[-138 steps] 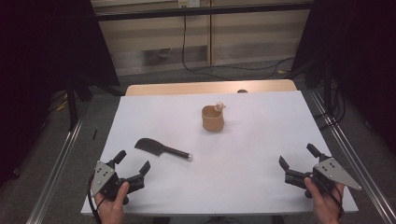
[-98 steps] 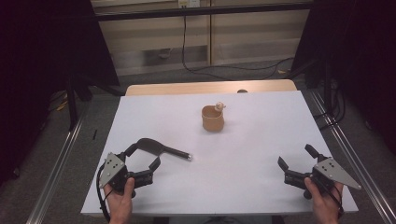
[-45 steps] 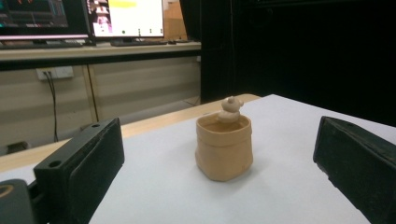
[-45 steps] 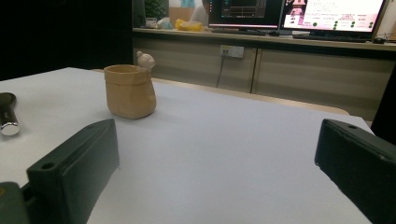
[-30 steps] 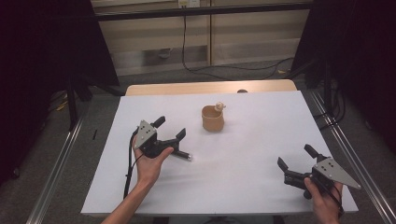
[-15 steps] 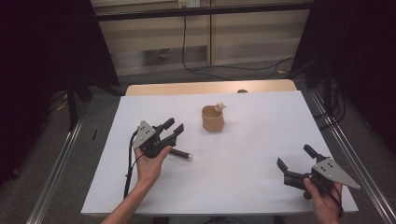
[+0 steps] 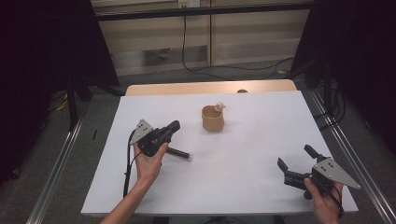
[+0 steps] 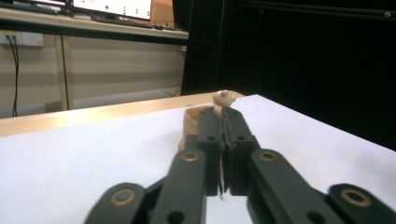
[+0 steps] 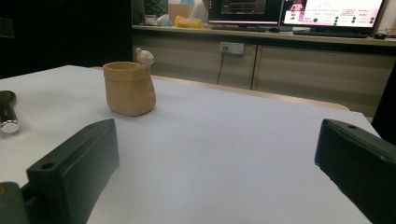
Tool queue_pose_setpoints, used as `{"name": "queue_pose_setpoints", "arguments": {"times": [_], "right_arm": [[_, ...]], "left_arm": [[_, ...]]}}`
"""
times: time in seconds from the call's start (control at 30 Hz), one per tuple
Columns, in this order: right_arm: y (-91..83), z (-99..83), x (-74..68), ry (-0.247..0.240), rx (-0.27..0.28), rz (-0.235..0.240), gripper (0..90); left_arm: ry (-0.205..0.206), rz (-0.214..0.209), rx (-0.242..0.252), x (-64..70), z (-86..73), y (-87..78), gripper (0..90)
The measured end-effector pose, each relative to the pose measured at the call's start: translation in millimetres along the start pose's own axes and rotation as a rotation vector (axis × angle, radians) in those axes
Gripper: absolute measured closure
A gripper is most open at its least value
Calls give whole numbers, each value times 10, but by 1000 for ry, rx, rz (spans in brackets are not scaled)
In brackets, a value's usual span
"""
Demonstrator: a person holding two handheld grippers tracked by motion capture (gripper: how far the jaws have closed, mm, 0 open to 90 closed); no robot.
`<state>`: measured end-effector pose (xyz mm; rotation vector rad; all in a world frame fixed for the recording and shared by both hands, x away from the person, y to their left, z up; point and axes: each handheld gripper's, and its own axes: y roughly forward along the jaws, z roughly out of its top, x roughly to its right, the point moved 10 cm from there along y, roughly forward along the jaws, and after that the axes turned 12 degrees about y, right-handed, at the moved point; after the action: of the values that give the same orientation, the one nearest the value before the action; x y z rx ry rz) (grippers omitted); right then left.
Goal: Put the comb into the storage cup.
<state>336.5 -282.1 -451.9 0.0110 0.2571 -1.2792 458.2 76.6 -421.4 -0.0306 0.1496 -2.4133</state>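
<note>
The left gripper (image 7: 172, 127), jaws pressed together over the knife (image 7: 180, 153) on the counter (image 7: 243, 177), is aimed toward the cup (image 7: 213, 118); the right gripper (image 7: 294, 163) is held spread, idle.

Matt surfaces, one metal glint

A matt white table (image 7: 243, 158) is seen; the tan cup (image 7: 213, 118) looks unglazed, the knife handle (image 7: 180, 153) dark with a shiny metal cap.

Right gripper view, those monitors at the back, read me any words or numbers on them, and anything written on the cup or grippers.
Monitor screens: coloured marks, too blurred to read.
Tan cup: no text.
Left gripper and right gripper: no readable label.
</note>
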Motion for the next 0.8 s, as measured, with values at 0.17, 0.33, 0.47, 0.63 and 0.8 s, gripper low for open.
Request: {"name": "queue_pose_setpoints", "arguments": {"times": [0.17, 0.33, 0.47, 0.63, 0.8], "right_arm": [[1, 0, -2, -4, -1, 1, 0], [-1, 5, 3, -6, 3, -1, 0], [-2, 7, 11, -5, 3, -4, 0], [-1, 5, 6, -7, 2, -4, 0], [-5, 10, 10, -9, 5, -6, 0]], "left_arm": [[-18, -12, -44, -12, -39, -15, 900], [-28, -15, -71, -31, -64, -4, 900], [-32, -44, -121, -7, -89, 18, 900], [-38, -65, -175, 15, -107, 9, 900], [-41, -57, -226, 38, -155, 2, 900]]}}
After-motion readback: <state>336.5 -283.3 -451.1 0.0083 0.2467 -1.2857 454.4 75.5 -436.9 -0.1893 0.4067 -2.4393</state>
